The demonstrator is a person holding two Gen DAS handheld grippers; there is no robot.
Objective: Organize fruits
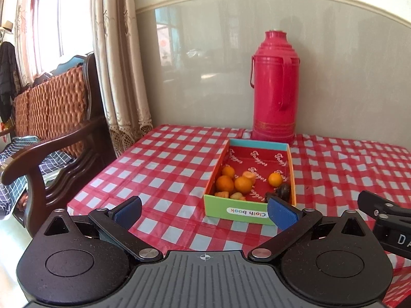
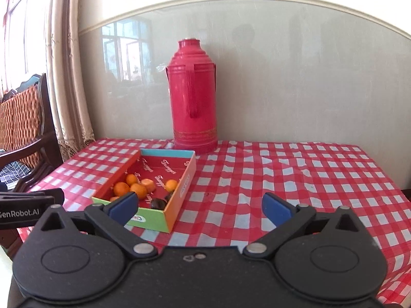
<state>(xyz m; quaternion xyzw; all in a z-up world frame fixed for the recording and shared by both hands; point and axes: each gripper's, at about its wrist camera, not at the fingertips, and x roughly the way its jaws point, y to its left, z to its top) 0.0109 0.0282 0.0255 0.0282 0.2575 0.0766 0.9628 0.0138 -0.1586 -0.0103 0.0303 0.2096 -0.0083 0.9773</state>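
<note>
Empty tongs (image 2: 200, 209), fruit box (image 2: 179, 200), thermos (image 2: 194, 97) behind (upright).

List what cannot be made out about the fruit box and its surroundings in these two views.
- Dark fruit in the box: kind unclear; the left gripper's blue pad covers part in the left wrist view.
- Small orange pieces by the near wall: half hidden by it.
- Box label: covered by the right gripper's pad in the right wrist view.
- Thermos: contents unseen.
</note>
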